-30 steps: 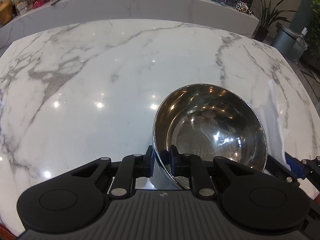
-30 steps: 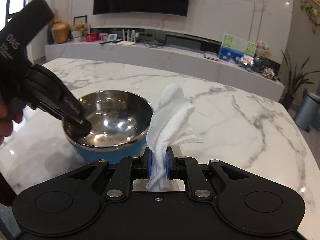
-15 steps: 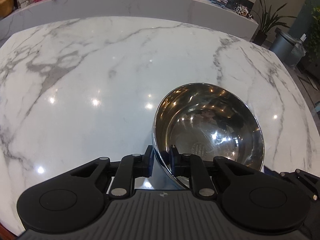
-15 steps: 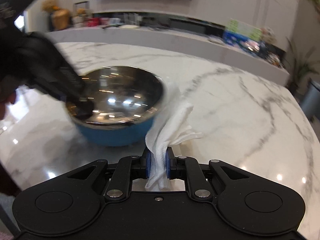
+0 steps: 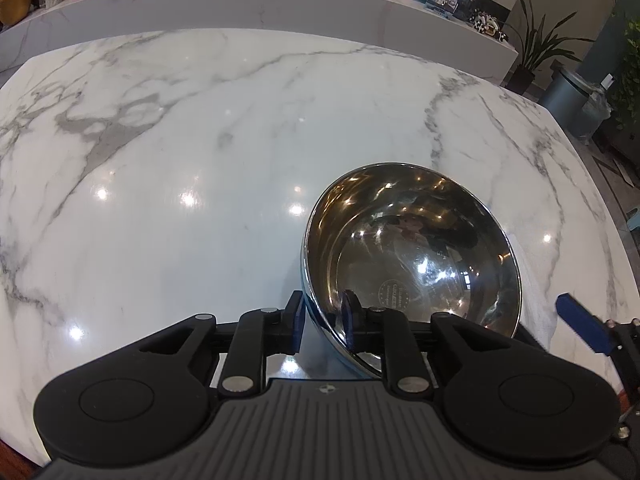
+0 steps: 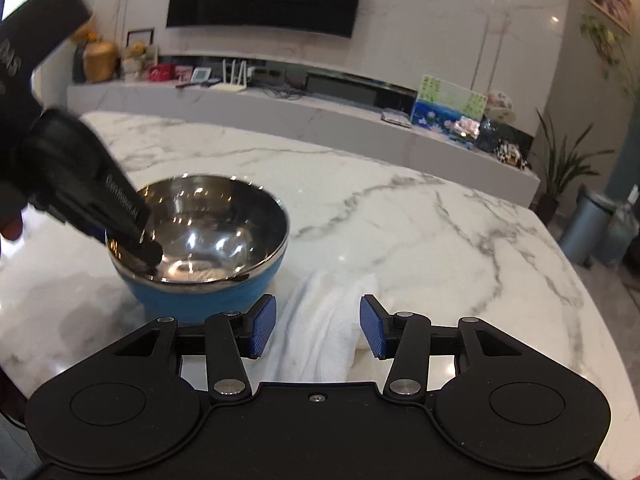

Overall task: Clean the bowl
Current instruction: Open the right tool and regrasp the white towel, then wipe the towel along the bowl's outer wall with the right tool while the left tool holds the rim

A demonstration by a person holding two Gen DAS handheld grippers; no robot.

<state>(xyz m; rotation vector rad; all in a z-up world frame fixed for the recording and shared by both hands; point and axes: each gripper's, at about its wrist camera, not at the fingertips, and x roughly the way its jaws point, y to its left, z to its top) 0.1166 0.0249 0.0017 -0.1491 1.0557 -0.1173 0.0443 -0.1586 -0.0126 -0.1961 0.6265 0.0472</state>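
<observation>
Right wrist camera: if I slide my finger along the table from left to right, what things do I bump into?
Left hand-held gripper, its jaws opening on the rim → steel bowl with a blue outside → white paper towel lying on the marble table, between the opening jaws of the right hand-held gripper.

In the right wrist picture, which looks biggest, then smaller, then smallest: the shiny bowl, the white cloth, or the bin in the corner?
1. Steel bowl with blue outside, widest in this view.
2. White cloth, lying on the marble table between the right tool's opening pads.
3. Grey bin, smallest here, but it stands far off, so its real size is unsure.
</observation>
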